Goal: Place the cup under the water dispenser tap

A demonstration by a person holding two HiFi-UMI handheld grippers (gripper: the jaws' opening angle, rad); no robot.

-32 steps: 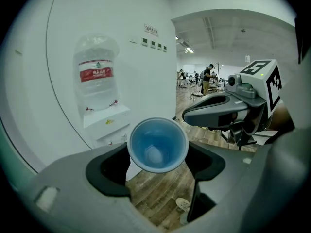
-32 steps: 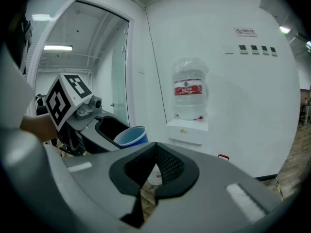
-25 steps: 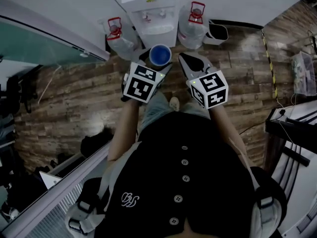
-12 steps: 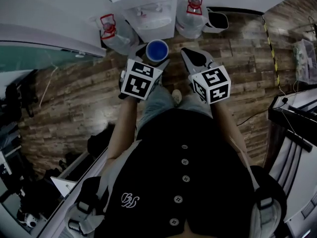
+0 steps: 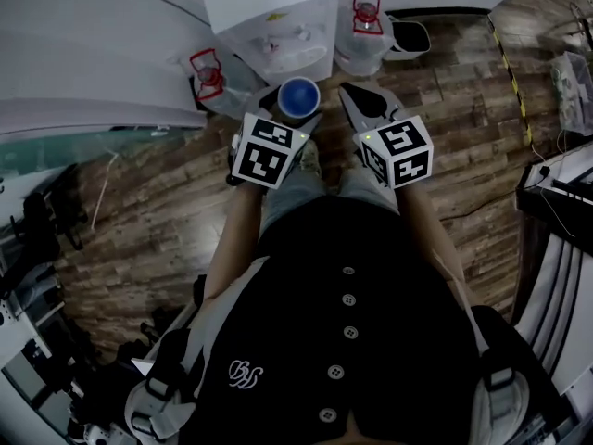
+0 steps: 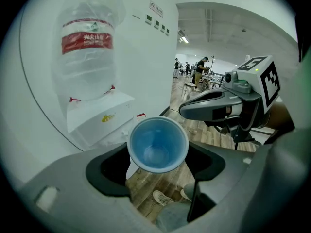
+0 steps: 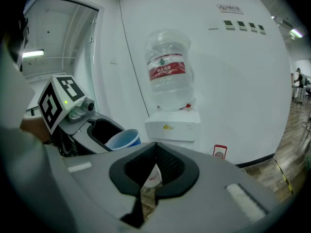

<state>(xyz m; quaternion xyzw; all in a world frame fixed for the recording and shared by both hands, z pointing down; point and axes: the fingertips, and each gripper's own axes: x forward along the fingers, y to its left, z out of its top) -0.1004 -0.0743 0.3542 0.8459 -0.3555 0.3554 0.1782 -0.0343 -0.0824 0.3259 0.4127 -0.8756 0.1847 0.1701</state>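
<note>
Right now the cup (image 5: 298, 97) is off the floor, clamped in my left tool (image 6: 158, 152), whose jaws stand wide with a pad against each side of it. It hangs just in front of the water dispenser (image 5: 274, 24), short of its front face. From the head view I look straight down into the blue bowl, so the long axis runs close to vertical, mouth up and base toward the wooden floor (image 5: 157, 184). The right gripper view shows a lean as well: the rim tips back toward the left tool's body and the base points out at the dispenser.

My right tool (image 7: 155, 144) rides beside it with nothing in it, jaw tips drawn together.

Against the frame from a second ago, the dispenser's white top fills more of the head view and the cup's rim sits closer to its front edge. The red-capped bottle (image 5: 206, 68) to the dispenser's left has slid lower in the picture. The grip looks the same, with the cup at the same spot between the left jaws.
</note>
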